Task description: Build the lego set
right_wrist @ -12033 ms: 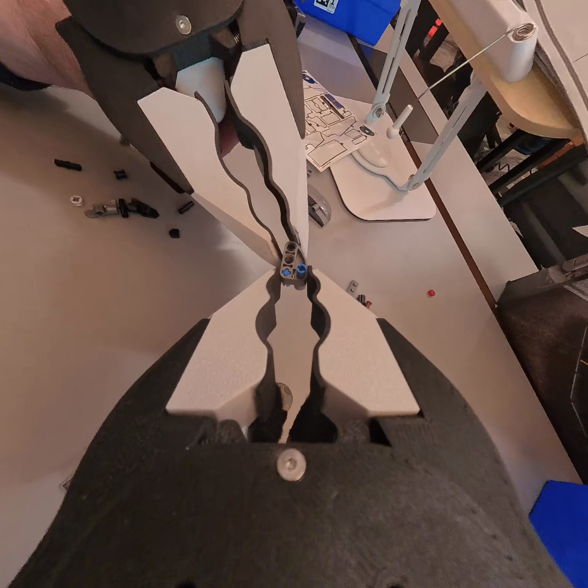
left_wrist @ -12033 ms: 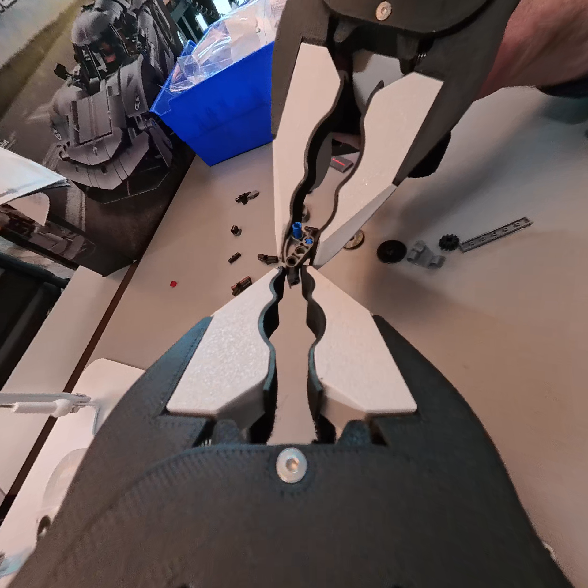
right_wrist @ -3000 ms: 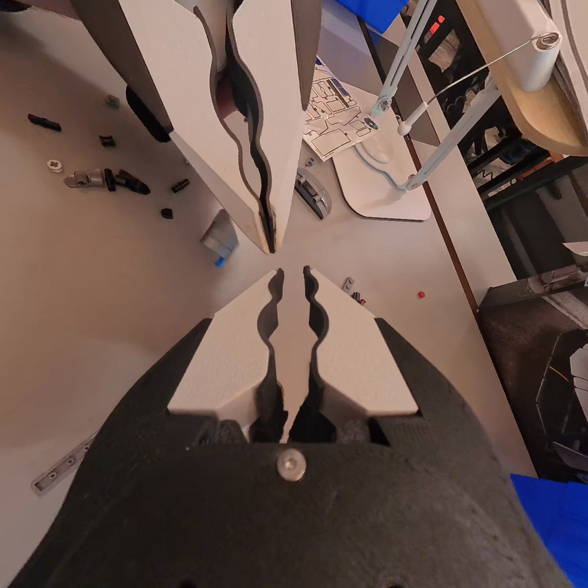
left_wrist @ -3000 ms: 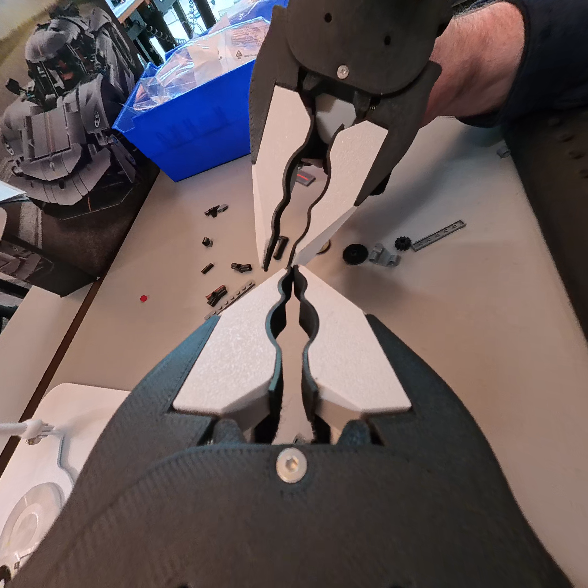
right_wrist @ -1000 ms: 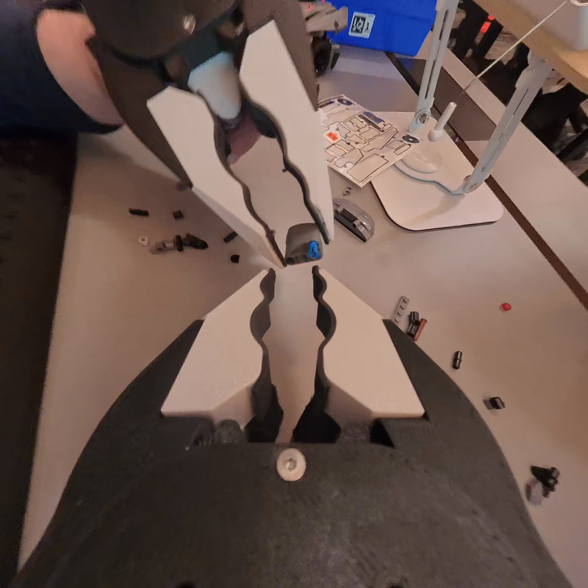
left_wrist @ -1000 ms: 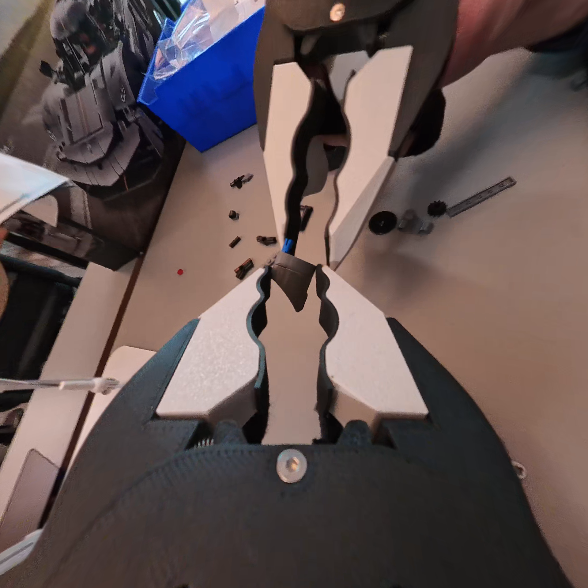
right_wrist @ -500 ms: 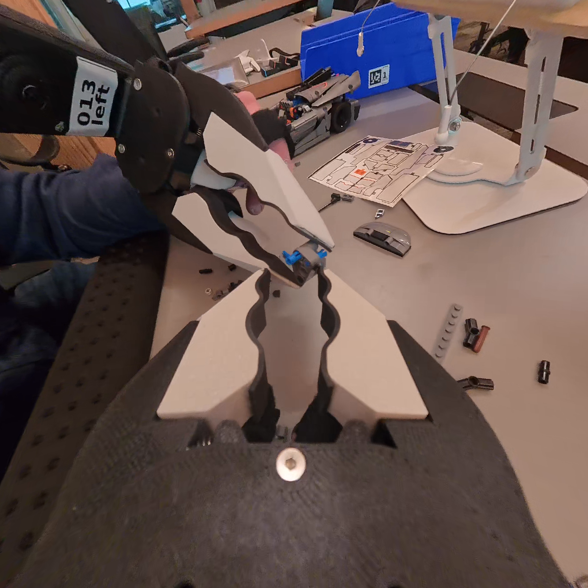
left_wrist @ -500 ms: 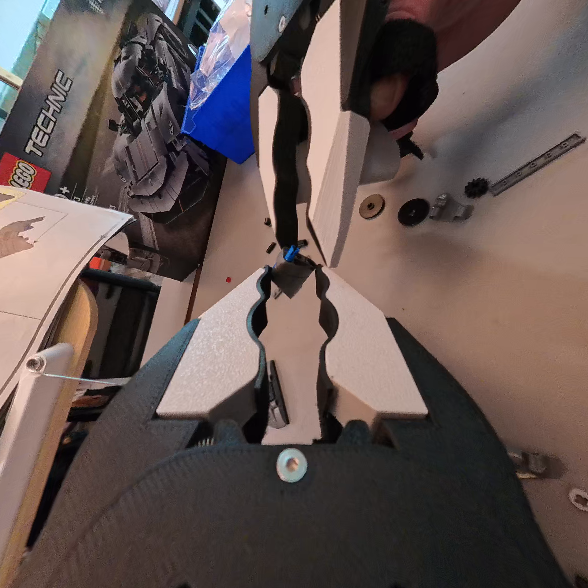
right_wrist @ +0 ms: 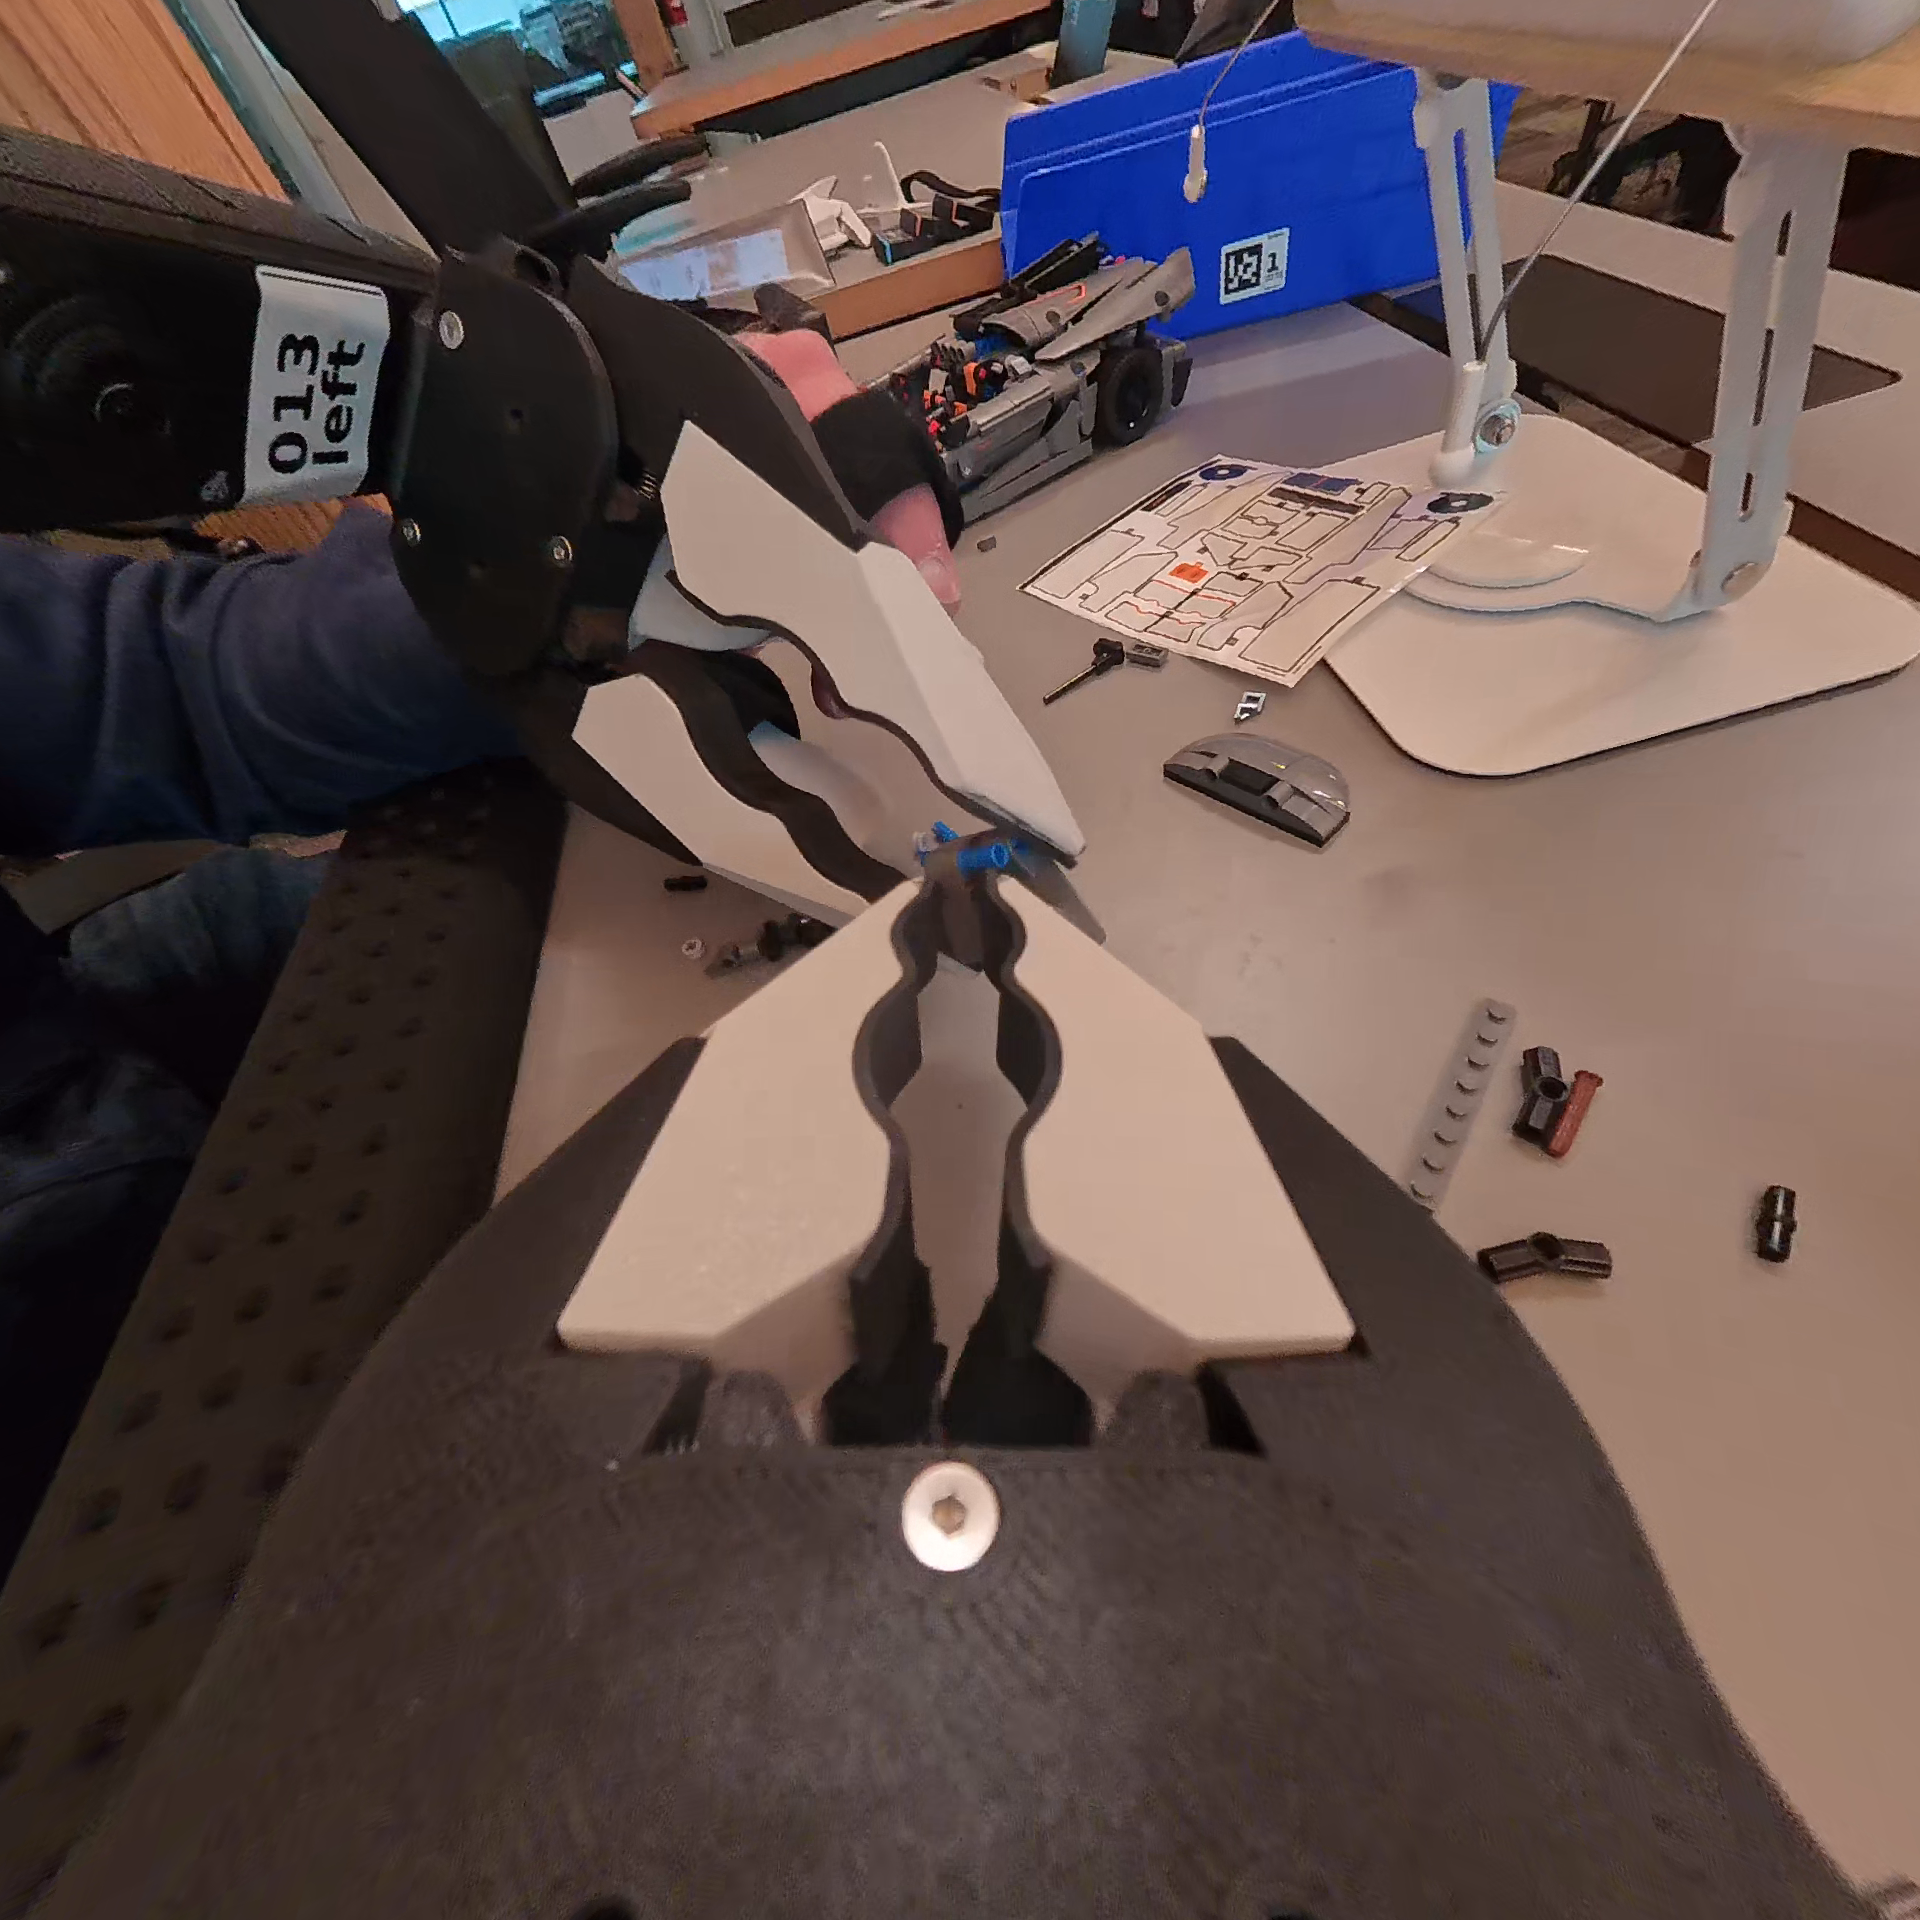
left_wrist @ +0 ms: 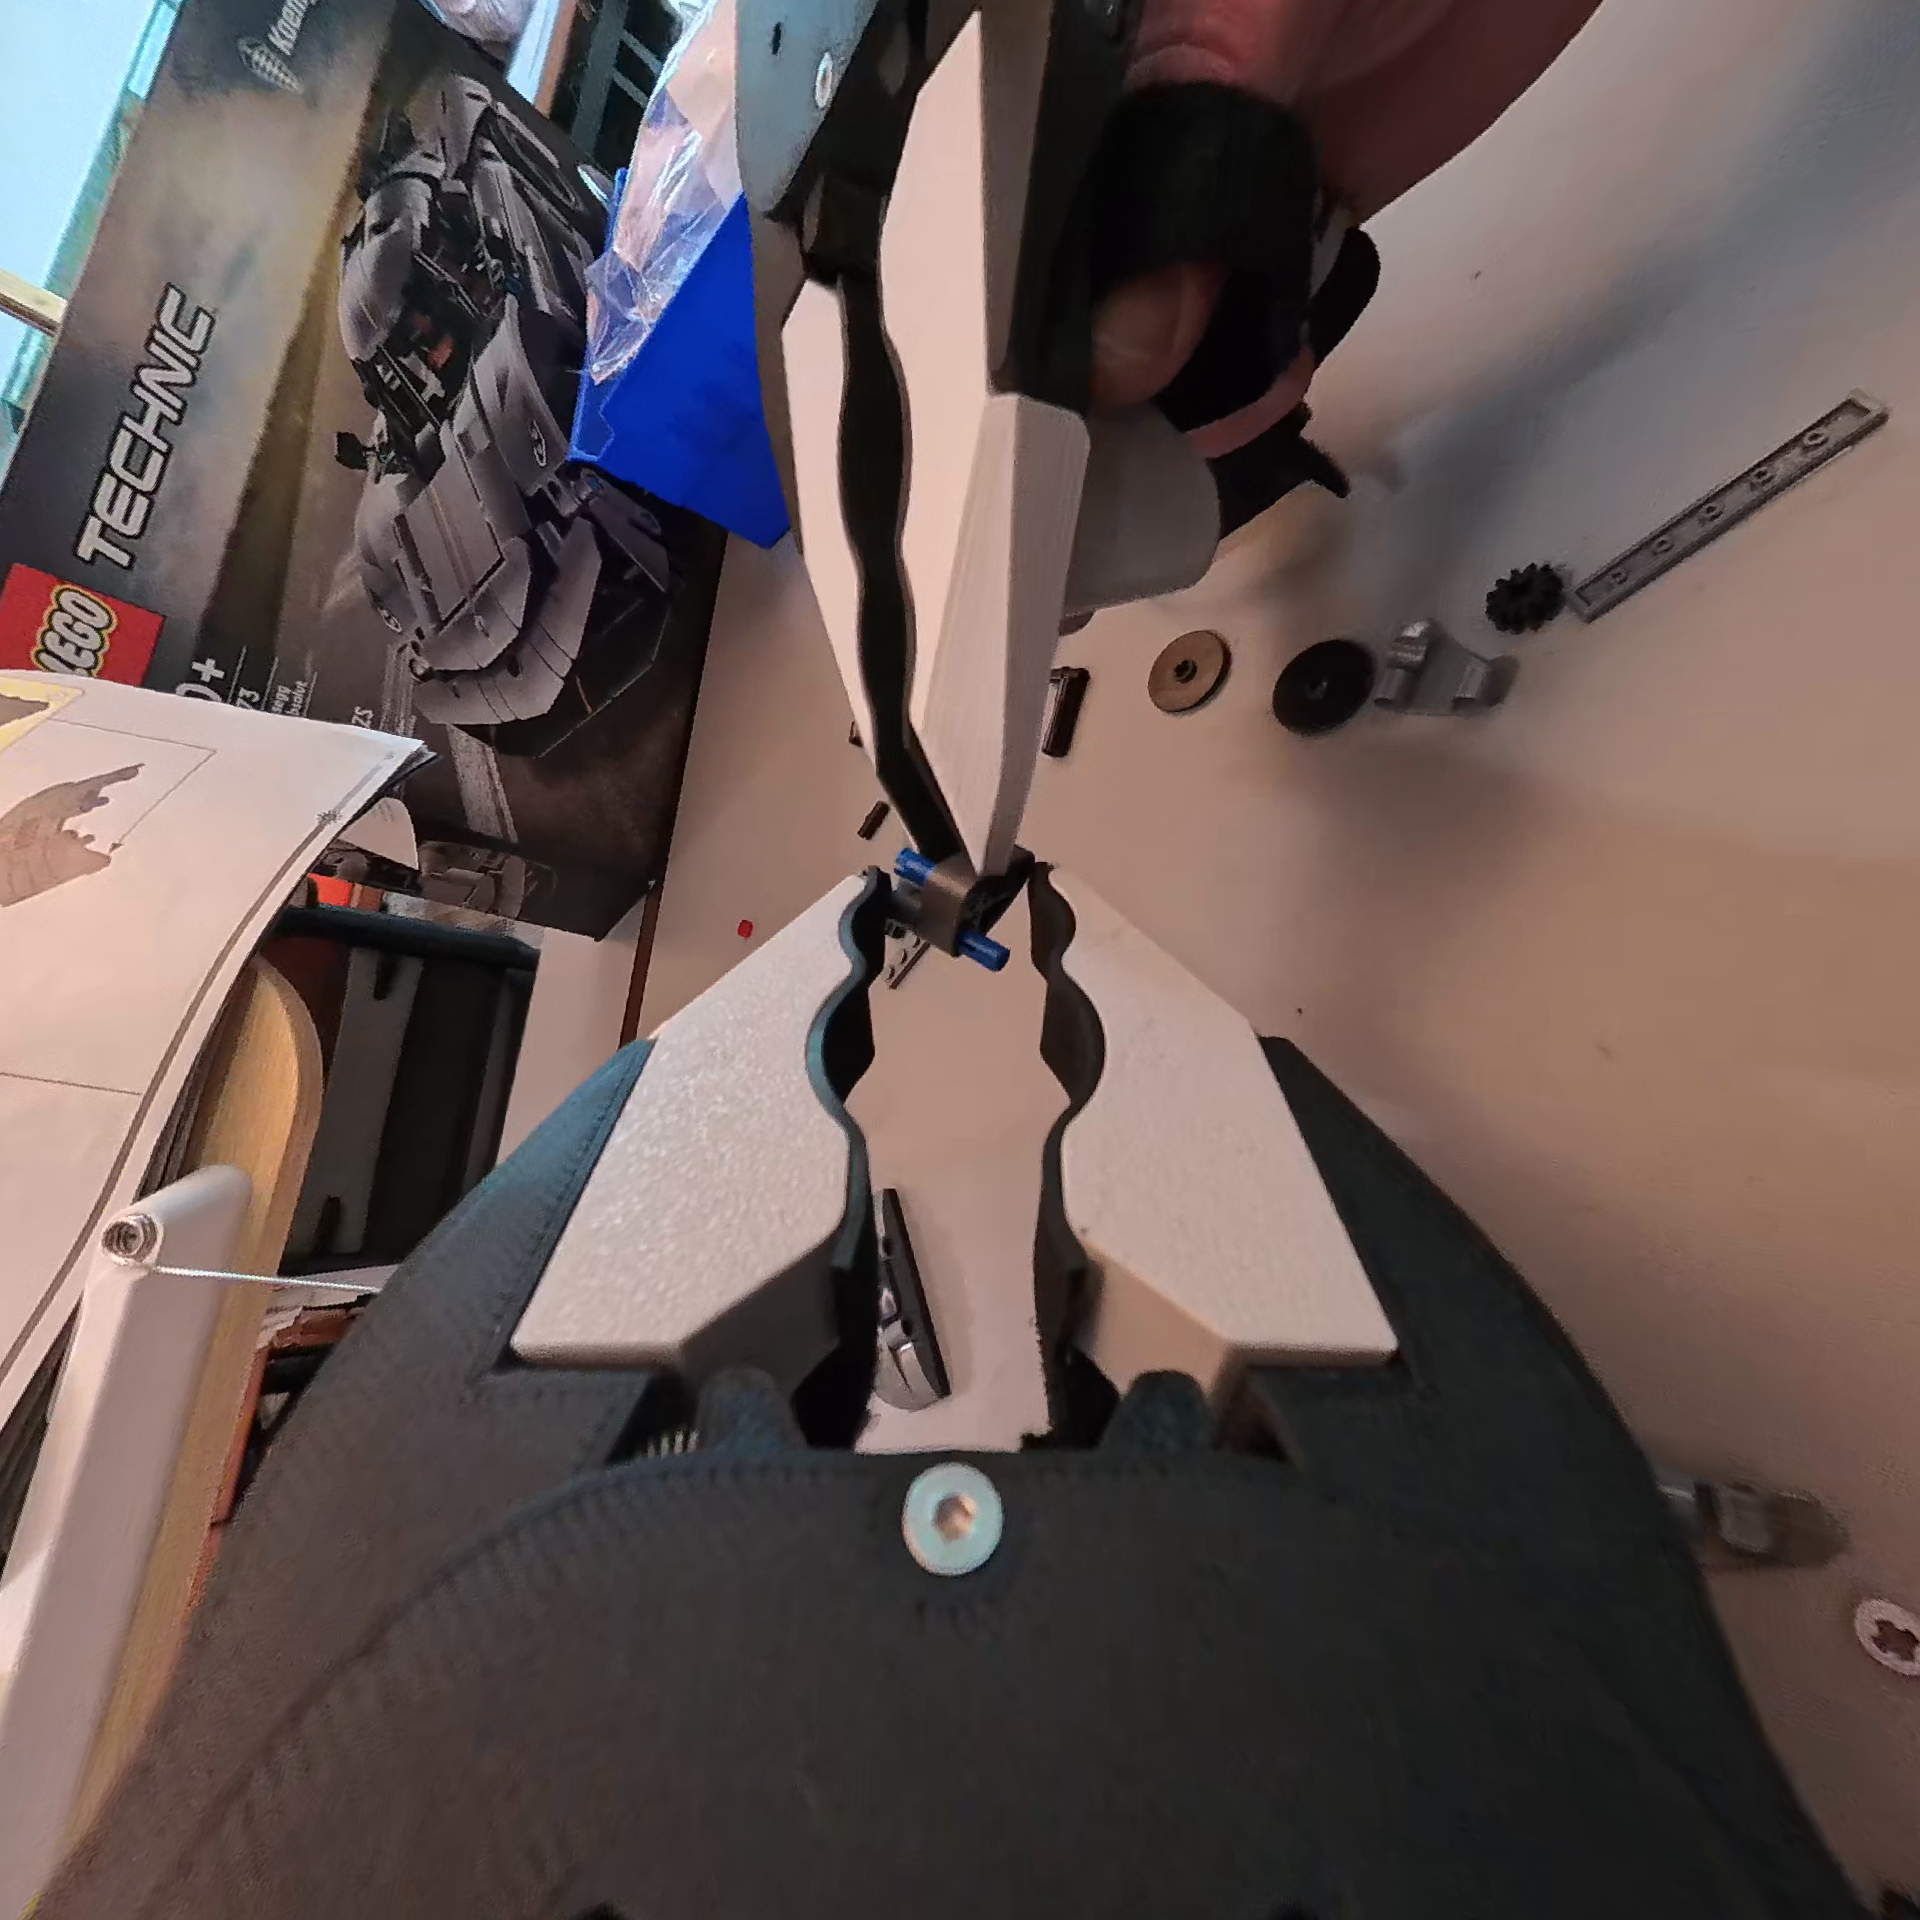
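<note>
Right wrist view showed your right gripper (right_wrist: 961, 894) and left gripper (right_wrist: 997, 831) both clamping the grey piece (right_wrist: 961, 868) above the bench (right_wrist: 1455, 935), steadying its blue pins (right_wrist: 977, 854) for assembly.

Right of the right gripper's fingers (right_wrist: 1132, 1122) a grey studded strip (right_wrist: 1460, 1101), black connectors (right_wrist: 1545, 1258) and a curved grey panel (right_wrist: 1257, 785) clutter the table (right_wrist: 1558, 935)

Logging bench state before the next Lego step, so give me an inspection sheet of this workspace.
Surface: beige table, no spills seen.
Job's things: grey piece with blue pins held off the table; part-built car at the back.
Clutter: sticker sheet, curved grey panel, grey strip, loose black pins.
Claws: left claw and right claw both shut on the piece.
Cables: thin wire on the white stand.
Surroundings: set box, blue bin.
</note>
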The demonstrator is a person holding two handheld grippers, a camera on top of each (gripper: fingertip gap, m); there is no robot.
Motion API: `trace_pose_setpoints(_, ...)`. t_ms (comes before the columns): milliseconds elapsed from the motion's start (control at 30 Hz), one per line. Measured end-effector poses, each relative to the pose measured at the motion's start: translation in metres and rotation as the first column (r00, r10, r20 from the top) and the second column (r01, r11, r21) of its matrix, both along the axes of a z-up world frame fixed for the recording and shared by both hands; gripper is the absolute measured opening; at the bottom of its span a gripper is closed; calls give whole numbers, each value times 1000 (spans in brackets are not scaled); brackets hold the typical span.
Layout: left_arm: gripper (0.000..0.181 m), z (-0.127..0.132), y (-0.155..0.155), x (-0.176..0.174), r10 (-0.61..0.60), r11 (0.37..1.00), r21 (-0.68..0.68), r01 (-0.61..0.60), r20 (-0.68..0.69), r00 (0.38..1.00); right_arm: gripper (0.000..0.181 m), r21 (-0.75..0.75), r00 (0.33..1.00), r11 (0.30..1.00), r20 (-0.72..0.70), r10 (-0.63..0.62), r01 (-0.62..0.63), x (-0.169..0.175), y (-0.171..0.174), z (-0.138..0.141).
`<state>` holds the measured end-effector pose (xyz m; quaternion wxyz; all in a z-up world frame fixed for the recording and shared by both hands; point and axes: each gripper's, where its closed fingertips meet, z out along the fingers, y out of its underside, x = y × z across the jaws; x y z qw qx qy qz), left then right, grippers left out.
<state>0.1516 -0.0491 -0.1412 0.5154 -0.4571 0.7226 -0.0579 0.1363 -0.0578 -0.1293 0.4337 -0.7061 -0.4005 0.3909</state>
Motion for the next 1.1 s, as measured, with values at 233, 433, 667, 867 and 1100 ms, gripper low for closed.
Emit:
trace_pose_setpoints(233,25,2,3,-1,14,1000,1,-14,10,1000,14,-1,1000,1000,-10,1,-1,-1,0,2)
trace_pose_setpoints(433,25,2,4,0,21,1000,-4,-21,19,1000,23,-4,1000,1000,-20,1,-1,-1,0,3)
trace_pose_setpoints(667,24,3,2,1,14,1000,-1,-14,24,1000,27,-27,1000,1000,-25,-4,3,0,2,2)
trace_pose_setpoints(867,23,9,-1,3,3,998,-60,2,75,997,18,-24,998,1000,-57,-1,0,2,1,7)
trace_pose_setpoints(1100,21,17,5,5,59,963,-269,-6,192,980,27,139,996,987,5,-85,84,12,11,18)
